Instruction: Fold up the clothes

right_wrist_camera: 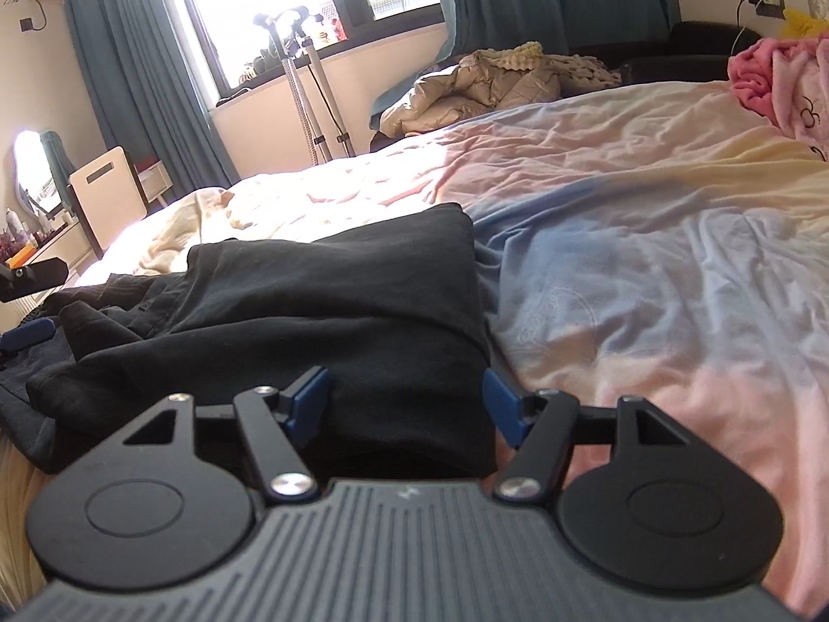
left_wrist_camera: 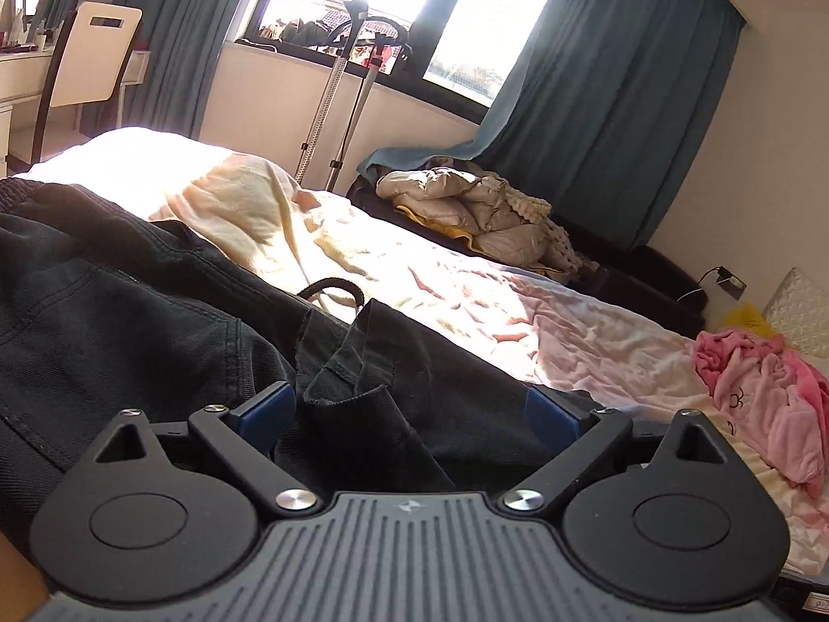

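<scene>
A black garment [left_wrist_camera: 155,311] lies crumpled on the bed, its drawstring loop [left_wrist_camera: 331,287] lying towards the sunlit sheet. My left gripper [left_wrist_camera: 412,412] is open low over it, with a raised fold of black cloth standing between the blue pads [left_wrist_camera: 274,409]. In the right wrist view the same black garment [right_wrist_camera: 337,300] shows a flat folded part. My right gripper [right_wrist_camera: 405,404] is open, and the near edge of that fold lies between its wide-apart blue pads [right_wrist_camera: 311,399]. The other gripper's blue fingertip [right_wrist_camera: 31,334] shows at the far left edge.
The bed sheet [right_wrist_camera: 647,259] is pastel and wrinkled, with a pink garment [left_wrist_camera: 767,389] near the headboard. A beige puffer jacket [left_wrist_camera: 466,207] lies on a dark seat beyond the bed. A metal stand [left_wrist_camera: 337,88], a white chair [left_wrist_camera: 93,57] and blue curtains [left_wrist_camera: 622,103] stand by the window.
</scene>
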A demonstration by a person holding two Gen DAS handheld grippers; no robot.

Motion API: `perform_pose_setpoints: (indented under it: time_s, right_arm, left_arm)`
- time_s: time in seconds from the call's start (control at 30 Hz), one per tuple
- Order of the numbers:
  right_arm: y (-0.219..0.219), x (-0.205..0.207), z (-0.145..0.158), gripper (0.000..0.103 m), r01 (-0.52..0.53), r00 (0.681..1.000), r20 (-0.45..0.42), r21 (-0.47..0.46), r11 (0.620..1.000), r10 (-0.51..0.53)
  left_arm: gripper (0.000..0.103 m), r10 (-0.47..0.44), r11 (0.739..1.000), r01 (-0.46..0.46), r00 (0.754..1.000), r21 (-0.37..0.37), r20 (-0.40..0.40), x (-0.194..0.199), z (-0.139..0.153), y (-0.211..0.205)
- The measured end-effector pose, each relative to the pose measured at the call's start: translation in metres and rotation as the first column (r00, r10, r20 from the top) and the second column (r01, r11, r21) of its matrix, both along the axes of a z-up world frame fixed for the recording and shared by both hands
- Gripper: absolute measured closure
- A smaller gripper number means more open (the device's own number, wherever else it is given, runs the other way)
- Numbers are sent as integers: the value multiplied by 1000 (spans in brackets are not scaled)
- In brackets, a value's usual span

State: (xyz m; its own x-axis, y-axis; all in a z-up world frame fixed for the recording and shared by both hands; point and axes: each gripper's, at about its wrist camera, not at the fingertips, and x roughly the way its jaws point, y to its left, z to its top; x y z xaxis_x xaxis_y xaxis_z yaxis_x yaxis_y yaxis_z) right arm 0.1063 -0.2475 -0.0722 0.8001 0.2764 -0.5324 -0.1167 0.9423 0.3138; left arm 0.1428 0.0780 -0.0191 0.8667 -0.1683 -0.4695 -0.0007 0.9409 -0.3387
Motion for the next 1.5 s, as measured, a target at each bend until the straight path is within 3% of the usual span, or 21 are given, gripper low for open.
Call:
perform_pose_setpoints:
  time_s: [0.17,0.27,0.3,0.37,0.53,0.6,0.63,1.1,1.5]
  right_arm:
    - [-1,5,-4,33,15,1000,-5,11,1000,-15]
    - [-1,8,-7,32,24,1000,-8,17,1000,-24]
    - [-1,9,-8,32,25,1000,-8,17,1000,-25]
    - [0,9,-9,32,25,1000,-9,15,1000,-25]
    - [-1,9,-11,31,26,1000,-9,11,1000,-26]
    - [-1,8,-11,30,27,1000,-8,8,1000,-27]
    - [-1,8,-11,30,28,1000,-7,6,1000,-28]
    - [0,8,-17,25,31,999,-9,-16,999,-31]
    - [3,9,-22,21,37,999,-21,-21,999,-37]
  left_arm:
    - [28,-8,999,10,999,40,-42,13,-8,-7]
    - [46,-14,999,16,999,42,-47,15,-10,-10]
    - [59,-19,999,21,999,45,-43,15,-10,-11]
    - [64,-37,998,38,999,41,-30,14,-8,-12]
    - [62,27,998,-21,994,55,-106,22,-16,-10]
    - [49,49,998,-43,989,41,-140,25,-19,-7]
    - [48,50,998,-45,987,33,-150,26,-19,-6]
    - [48,19,989,13,977,147,-214,35,-29,-28]
    - [48,20,987,20,969,160,-246,40,-33,-29]
